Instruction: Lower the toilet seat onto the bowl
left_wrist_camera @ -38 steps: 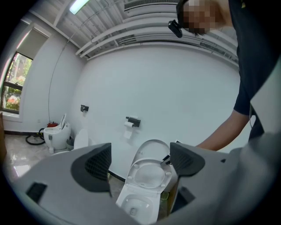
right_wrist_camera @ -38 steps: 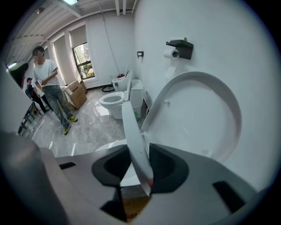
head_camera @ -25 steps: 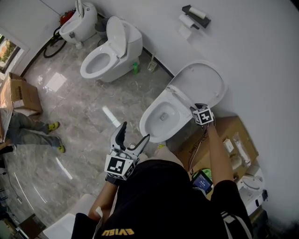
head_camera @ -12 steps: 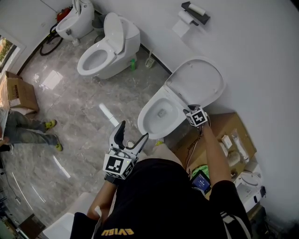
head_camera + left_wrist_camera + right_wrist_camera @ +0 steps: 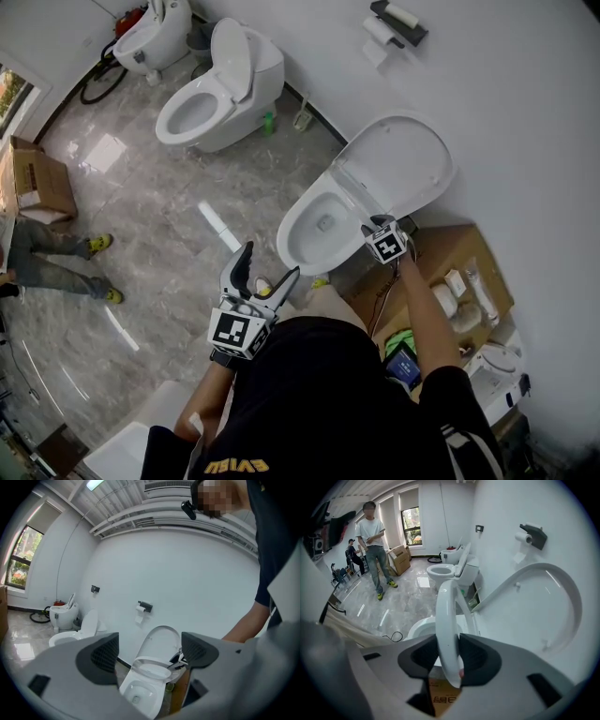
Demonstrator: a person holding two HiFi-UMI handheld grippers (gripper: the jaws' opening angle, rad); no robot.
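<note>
Right gripper (image 5: 449,657) is clamped on the toilet seat (image 5: 446,616) edge, pads pressing both faces. Seat sits partway up, tilted between the raised lid (image 5: 403,164) on the far wall and the bowl (image 5: 314,230). In the head view the right jaws are hidden under the marker cube, and the seat is hard to tell from the bowl rim. Left gripper (image 5: 271,262) has its jaws wide apart and empty, well apart from the bowl on the near side.

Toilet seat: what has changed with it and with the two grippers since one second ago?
The right gripper, shut on the toilet seat, has moved from the lid toward the bowl, bringing the seat partly down; it is not on the bowl yet. The left gripper stays open and empty in place; the lid stays up.
</note>
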